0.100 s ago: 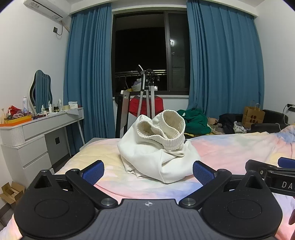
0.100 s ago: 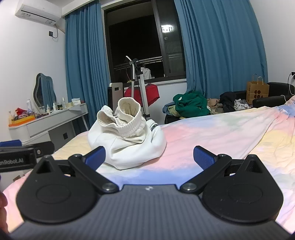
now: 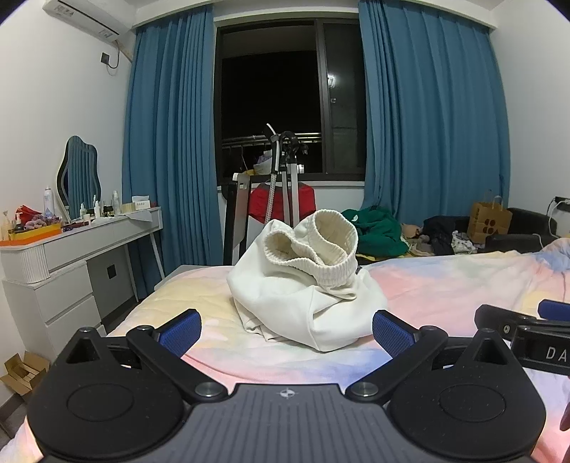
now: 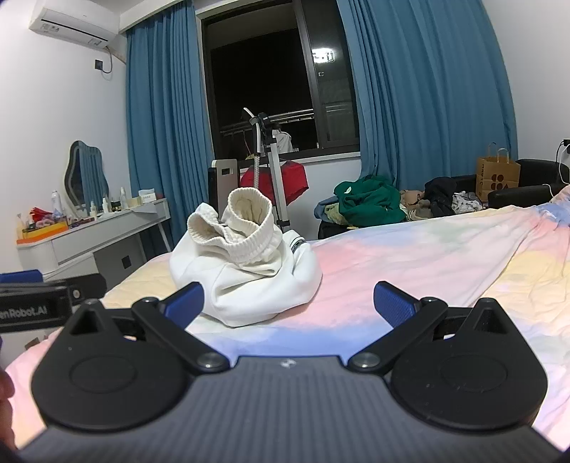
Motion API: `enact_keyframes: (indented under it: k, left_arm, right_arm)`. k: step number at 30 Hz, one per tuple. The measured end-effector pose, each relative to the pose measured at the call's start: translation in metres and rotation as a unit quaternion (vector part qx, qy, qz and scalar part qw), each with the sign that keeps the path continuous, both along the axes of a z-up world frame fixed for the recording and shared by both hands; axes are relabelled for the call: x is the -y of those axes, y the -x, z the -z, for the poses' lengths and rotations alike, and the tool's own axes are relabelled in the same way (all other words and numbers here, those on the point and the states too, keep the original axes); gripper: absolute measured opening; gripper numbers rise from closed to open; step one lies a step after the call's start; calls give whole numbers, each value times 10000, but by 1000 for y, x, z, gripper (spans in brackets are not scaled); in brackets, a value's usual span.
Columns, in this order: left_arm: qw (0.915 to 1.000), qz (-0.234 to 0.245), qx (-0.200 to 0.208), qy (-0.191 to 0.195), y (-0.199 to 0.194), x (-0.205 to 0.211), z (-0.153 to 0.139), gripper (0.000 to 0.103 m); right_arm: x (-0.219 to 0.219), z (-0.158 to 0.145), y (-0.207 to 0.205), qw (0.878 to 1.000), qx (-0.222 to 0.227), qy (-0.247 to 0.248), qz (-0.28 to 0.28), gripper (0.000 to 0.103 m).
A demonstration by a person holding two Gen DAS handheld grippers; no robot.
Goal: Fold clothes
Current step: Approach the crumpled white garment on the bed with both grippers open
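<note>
Left wrist: garment (image 3: 302, 285) beyond open claw (image 3: 286, 329).

We see a pastel tie-dye bed sheet (image 3: 445, 281) and, behind it, blue curtains (image 3: 171, 142) flanking a dark window (image 3: 270, 114). At left a white vanity counter (image 3: 82, 242) carries bottles and a wavy mirror (image 3: 78, 178). A brown paper bag (image 3: 490, 222) sits at right, beside a green garment heap (image 3: 377, 231). An air conditioner (image 4: 73, 25) hangs high.

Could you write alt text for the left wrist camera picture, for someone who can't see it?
A crumpled white garment sits on a pastel bed, just beyond the open left gripper. Blue curtains frame a dark window behind.
</note>
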State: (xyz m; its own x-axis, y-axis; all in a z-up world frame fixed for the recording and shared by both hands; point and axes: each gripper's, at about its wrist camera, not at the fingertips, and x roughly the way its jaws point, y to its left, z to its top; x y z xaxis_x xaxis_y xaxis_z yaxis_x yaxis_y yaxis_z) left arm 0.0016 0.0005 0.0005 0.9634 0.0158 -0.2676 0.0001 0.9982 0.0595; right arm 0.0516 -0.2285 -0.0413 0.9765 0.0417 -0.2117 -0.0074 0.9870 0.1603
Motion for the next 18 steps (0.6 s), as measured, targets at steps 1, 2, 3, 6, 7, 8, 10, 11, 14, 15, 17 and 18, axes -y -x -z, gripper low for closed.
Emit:
enact_keyframes:
  k: [1, 2, 3, 6, 7, 8, 10, 11, 14, 15, 17, 18]
  left_arm:
    - [10000, 0, 1, 6, -1, -1, 0, 103]
    - [10000, 6, 1, 13, -1, -1, 1, 103]
    - [10000, 10, 3, 22, -1, -2, 2, 103]
    - [10000, 16, 26, 40, -2, -3, 3, 103]
    - [10000, 23, 12, 45, -5, -4, 4, 103]
    - [10000, 37, -1, 49, -7, -6, 4, 103]
    - [10000, 79, -28, 40, -4, -2, 4, 103]
    - [9999, 97, -39, 36, -3, -1, 4, 103]
    - [9999, 102, -65, 40, -4, -3, 4, 103]
    - [9999, 106, -85, 63, -6, -4, 4, 103]
    - [9998, 96, -109, 128, -6, -7, 3, 103]
    - [9998, 79, -108, 135, -6, -7, 3, 103]
  right_arm:
    - [0, 0, 0, 10000, 2, 0, 5, 103]
    - [0, 0, 0, 10000, 4, -1, 10, 103]
    - [0, 0, -1, 10000, 6, -1, 15, 103]
    - [1, 0, -1, 10000, 11, -2, 30, 103]
    - [1, 0, -1, 10000, 13, -3, 35, 103]
    - [1, 0, 0, 10000, 9, -1, 41, 103]
    - [2, -1, 2, 10000, -2, 9, 54, 103]
    - [2, 0, 3, 10000, -4, 20, 60, 103]
    - [0, 0, 3, 10000, 16, 45, 69, 103]
    - [-1, -1, 2, 10000, 29, 52, 70, 103]
    - [-2, -2, 1, 10000, 39, 56, 62, 103]
    - [-2, -2, 1, 10000, 24, 50, 50, 103]
